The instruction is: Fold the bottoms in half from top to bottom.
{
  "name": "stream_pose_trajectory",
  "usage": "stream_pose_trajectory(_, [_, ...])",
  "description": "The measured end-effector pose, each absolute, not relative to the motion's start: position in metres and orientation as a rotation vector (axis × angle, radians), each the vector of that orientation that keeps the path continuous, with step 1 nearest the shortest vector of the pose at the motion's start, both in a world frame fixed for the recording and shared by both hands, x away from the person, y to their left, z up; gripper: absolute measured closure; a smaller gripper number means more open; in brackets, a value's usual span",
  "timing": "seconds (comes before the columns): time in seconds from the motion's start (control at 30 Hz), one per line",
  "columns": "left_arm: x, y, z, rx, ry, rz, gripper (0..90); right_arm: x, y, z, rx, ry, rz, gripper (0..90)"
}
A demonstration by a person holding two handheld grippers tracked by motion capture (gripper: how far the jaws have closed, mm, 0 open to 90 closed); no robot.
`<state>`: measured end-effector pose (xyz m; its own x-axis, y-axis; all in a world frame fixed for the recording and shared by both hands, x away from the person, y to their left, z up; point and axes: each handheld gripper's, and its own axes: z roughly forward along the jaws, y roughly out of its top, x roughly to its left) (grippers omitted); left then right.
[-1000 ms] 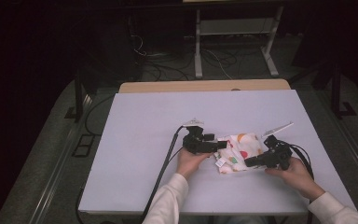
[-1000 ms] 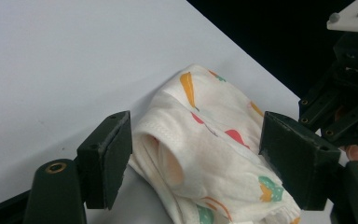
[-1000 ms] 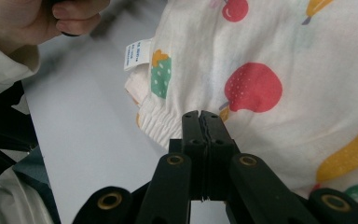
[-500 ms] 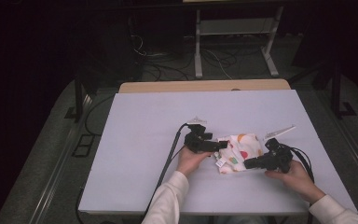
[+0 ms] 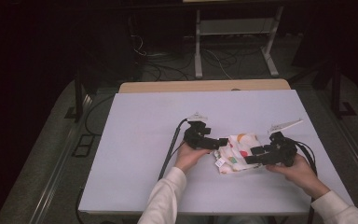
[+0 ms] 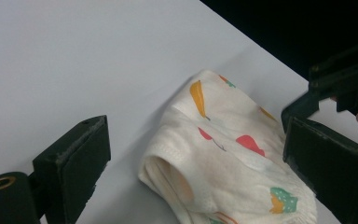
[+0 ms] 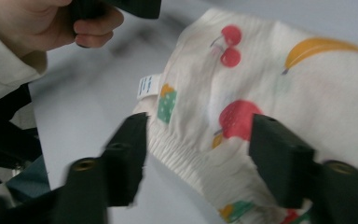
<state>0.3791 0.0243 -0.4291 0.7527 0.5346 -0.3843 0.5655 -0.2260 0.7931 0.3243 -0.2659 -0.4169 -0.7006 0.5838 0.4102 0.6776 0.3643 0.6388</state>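
A folded white cloth [image 5: 237, 151] printed with coloured fruit lies on the white table [image 5: 144, 140]. My left gripper [image 5: 223, 142] lies level at its left end. In the left gripper view the left gripper [image 6: 198, 140] has its jaws wide apart, just opened further, with the cloth [image 6: 223, 158] loose between them. My right gripper [image 5: 254, 155] is at the cloth's right end. Its jaws have also just been opening: the right gripper [image 7: 203, 140] stands spread over the elastic hem of the cloth [image 7: 279, 93] without pressing it.
A small white tag [image 7: 147, 86] sticks out of the cloth's edge. The left gripper's cable [image 5: 170, 149] runs toward the table's near edge. Behind the table are a wooden board [image 5: 205, 86], floor cables and a white metal frame [image 5: 233, 32].
Both hands and the cloth stay where they were. The jaws are too small in the earlier high view frames to compare.
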Motion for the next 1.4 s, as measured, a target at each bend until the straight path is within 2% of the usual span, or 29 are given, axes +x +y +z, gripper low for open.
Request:
stream_pose_trajectory(0.2, [0.383,0.025,-0.421,1.894,0.833,-0.043,2.3,0.332,-0.271,-0.403,-1.192,-2.51,-1.312,15.2])
stream_pose_trajectory(0.37, [0.386,0.024,-0.416,1.927,0.819,-0.046,0.0,0.343,-0.279,-0.395,-1.192,-2.495,-1.354,12.0])
stream_pose_trajectory(0.47, [0.388,0.025,-0.414,1.925,0.814,-0.04,0.0,0.35,-0.282,-0.395,-1.2,-2.482,-1.348,3.1])
stream_pose_trajectory(0.63, [0.392,0.028,-0.411,1.938,0.814,-0.033,0.0,0.358,-0.286,-0.393,-1.238,-2.504,-1.336,0.7])
stream_pose_trajectory(1.4, [0.41,0.032,-0.423,1.954,0.85,-0.045,0.0,0.392,-0.303,-0.408,-1.337,-2.466,-1.351,1.6])
